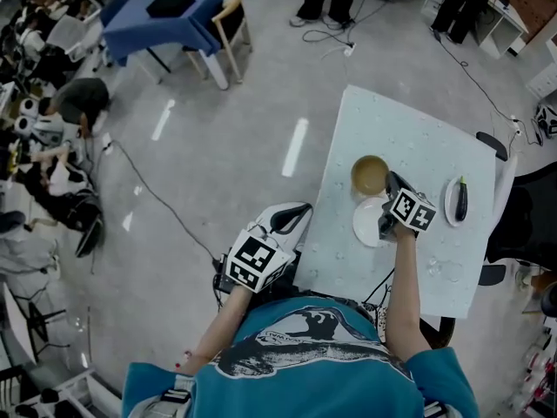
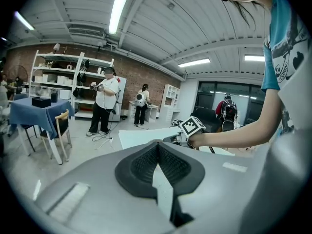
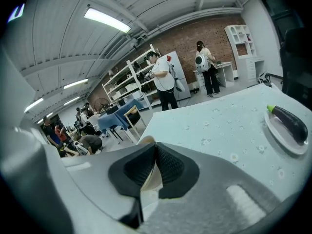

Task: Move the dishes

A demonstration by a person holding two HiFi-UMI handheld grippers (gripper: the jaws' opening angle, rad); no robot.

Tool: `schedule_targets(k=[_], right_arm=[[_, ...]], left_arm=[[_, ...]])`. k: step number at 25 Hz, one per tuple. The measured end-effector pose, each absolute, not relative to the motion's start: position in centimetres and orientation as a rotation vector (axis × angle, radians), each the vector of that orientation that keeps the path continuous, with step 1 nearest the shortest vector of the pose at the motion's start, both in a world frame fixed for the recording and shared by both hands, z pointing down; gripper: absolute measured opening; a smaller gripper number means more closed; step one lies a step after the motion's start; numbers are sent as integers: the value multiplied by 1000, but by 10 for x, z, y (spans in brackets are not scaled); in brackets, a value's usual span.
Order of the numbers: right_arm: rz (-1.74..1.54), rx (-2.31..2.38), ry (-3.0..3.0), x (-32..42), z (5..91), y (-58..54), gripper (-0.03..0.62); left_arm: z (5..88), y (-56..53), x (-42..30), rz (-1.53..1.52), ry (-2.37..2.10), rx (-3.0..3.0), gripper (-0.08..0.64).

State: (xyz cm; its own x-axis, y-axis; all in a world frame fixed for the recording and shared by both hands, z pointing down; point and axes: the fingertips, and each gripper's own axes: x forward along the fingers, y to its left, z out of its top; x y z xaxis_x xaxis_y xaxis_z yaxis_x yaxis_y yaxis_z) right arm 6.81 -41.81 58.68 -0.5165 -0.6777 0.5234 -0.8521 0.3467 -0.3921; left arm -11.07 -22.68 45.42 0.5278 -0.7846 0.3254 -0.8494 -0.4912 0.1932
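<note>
A brown bowl [image 1: 369, 174] is over the white patterned table [image 1: 418, 138], just beyond an empty white plate [image 1: 367, 223]. My right gripper [image 1: 392, 181] is shut on the bowl's near right rim. In the right gripper view the cream rim [image 3: 146, 139] is pinched between the closed pads of that gripper [image 3: 155, 145]. A second white plate [image 1: 452, 204] at the right carries a dark eggplant [image 1: 462, 200], also visible as the eggplant [image 3: 288, 122]. My left gripper [image 1: 294, 216] hovers off the table's left edge, its jaws [image 2: 157, 144] shut on nothing.
A black office chair [image 1: 522, 220] stands against the table's right side. A blue-clothed table [image 1: 178, 11] with a wooden chair [image 1: 228, 24] is at the far left. Cables [image 1: 157, 198] trail over the grey floor. Several people stand or sit around the room's edges.
</note>
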Motion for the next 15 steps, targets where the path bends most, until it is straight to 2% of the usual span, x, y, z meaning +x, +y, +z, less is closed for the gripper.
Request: schedule_targets(k=[8,15], right_arm=[[1137,1537,-2281,79,604,-452,8],[1175,1615,-2192,98,623,-441,11]], left_arm=[[463,-221,-131,303,-1384,2386,14],[466,-221,-132,316,-1368,2379,14]])
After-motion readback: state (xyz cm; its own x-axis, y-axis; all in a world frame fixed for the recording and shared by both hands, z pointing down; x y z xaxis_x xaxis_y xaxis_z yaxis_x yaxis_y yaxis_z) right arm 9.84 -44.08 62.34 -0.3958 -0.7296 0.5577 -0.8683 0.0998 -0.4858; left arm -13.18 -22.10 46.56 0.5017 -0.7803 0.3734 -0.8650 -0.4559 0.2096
